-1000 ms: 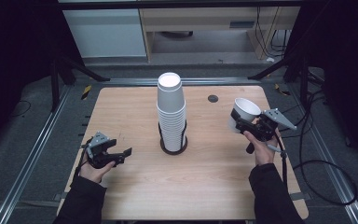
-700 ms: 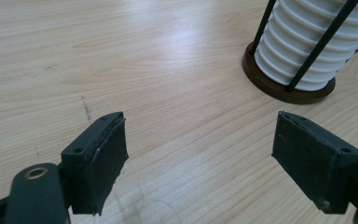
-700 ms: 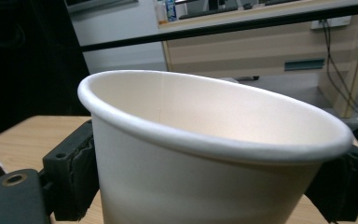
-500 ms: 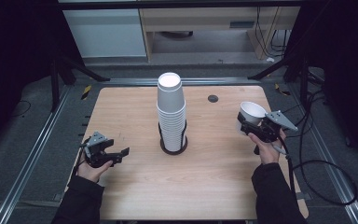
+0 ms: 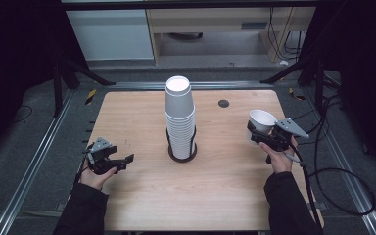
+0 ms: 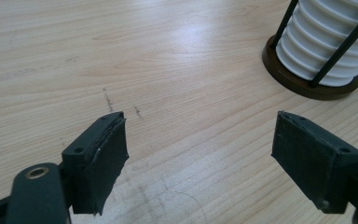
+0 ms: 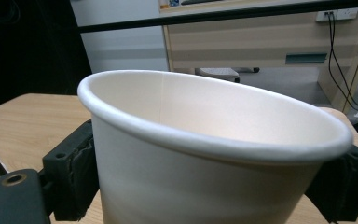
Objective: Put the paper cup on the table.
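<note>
A tall stack of white paper cups (image 5: 179, 115) stands in a black wire holder with a round dark base (image 5: 182, 154) at the table's middle; its lower part shows as the cup stack (image 6: 328, 39) in the left gripper view. My right gripper (image 5: 258, 136) is shut on a single white paper cup (image 5: 262, 120), held upright with its mouth up above the table's right side; the cup (image 7: 205, 149) sits between both pads. My left gripper (image 5: 121, 162) rests low at the table's left, open and holding nothing, and the left gripper (image 6: 200, 161) hovers over bare wood.
The wooden table (image 5: 142, 117) has a small dark round hole (image 5: 223, 103) at the back right. Metal rails run along both sides. A black cable (image 5: 342, 171) trails off the right gripper past the table's right edge. Cabinets stand beyond the far edge.
My right gripper has carried the cup to the right and slightly toward the table's right edge. The left gripper has barely shifted.
</note>
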`<state>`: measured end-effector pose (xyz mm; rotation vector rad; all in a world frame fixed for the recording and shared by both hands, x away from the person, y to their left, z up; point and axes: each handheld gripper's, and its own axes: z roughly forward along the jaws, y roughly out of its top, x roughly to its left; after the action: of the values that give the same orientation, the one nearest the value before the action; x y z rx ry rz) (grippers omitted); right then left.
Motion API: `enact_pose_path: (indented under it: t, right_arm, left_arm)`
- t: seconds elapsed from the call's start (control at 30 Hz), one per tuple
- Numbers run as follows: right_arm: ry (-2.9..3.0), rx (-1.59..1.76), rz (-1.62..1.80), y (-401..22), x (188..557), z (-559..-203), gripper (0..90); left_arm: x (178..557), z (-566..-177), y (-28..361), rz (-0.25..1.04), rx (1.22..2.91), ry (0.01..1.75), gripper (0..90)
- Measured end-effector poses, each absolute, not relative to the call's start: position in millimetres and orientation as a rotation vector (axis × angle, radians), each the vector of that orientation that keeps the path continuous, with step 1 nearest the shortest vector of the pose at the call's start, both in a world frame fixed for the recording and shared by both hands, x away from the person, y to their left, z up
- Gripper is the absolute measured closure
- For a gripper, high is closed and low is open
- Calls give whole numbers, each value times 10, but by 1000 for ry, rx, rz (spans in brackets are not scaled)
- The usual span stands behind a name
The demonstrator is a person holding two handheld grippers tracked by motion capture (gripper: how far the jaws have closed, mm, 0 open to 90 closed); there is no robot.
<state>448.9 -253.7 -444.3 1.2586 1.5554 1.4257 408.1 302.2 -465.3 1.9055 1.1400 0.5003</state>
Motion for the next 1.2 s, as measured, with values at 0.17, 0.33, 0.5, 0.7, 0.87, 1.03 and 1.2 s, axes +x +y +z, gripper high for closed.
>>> enact_pose_path:
  t: [0.17,0.33,0.5,0.7,0.87,1.03,1.2]
  right_arm:
    - [1584,1242,1413,-2498,4500,-4523,120]
    - [1581,1256,1405,-2517,4487,-4598,121]
    - [1605,1241,1368,-2519,4472,-4656,121]
    - [1630,1209,1343,-2479,4446,-4745,120]
    - [1659,1207,1326,-2447,4449,-4792,119]
    - [1690,1199,1309,-2389,4449,-4854,118]
    - [1711,1200,1295,-2359,4452,-4911,116]
  left_arm:
    - [4074,-4658,3051,502,1899,1148,172]
    - [4071,-4640,3047,507,1892,1141,172]
    - [4072,-4652,3047,508,1897,1143,173]
    - [4070,-4650,3027,507,1903,1134,174]
    - [4066,-4648,3029,508,1901,1133,175]
    - [4065,-4651,3024,509,1904,1131,176]
    - [4065,-4652,3021,508,1905,1129,176]
